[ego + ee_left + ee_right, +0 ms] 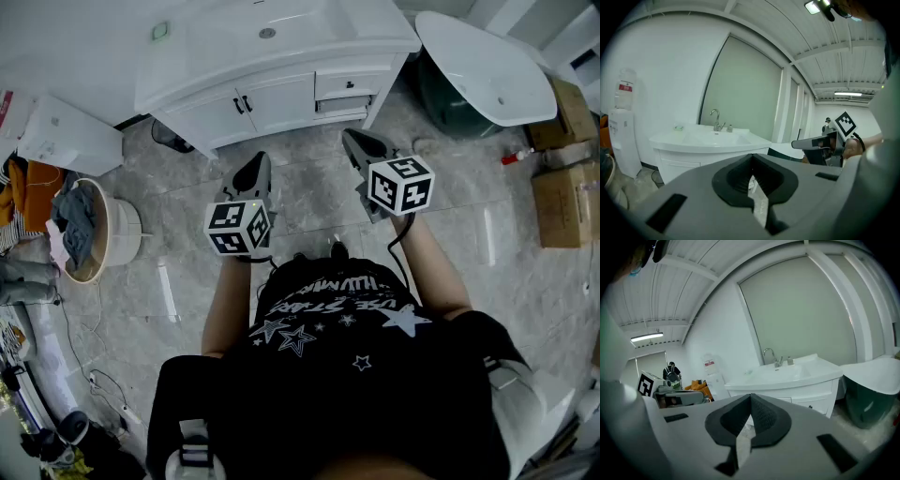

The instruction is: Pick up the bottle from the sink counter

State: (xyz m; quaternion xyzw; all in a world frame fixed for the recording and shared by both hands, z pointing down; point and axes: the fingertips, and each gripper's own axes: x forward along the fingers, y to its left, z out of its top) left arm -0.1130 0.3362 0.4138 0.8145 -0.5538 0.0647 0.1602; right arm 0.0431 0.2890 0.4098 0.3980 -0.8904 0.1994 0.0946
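1. Currently, left gripper (752,159) and right gripper (750,399) are clenched shut, nothing held.
2. Small bottle (790,361) is seen beside faucet (771,356) on sink counter (225,58), well apart.
3. Approach step is judged; jaws must be opened near bottle.

The white bench (216,58) has a sunken basin (281,19). At its back edge stand a tap (716,120) and, just beside it, a bottle (729,127). A small green thing (161,30) sits towards the left end. The grey tiled floor (309,202) carries the bench, a tub (487,66), boxes (562,183), a clothes basket (120,234) and a red-capped bottle (515,157).
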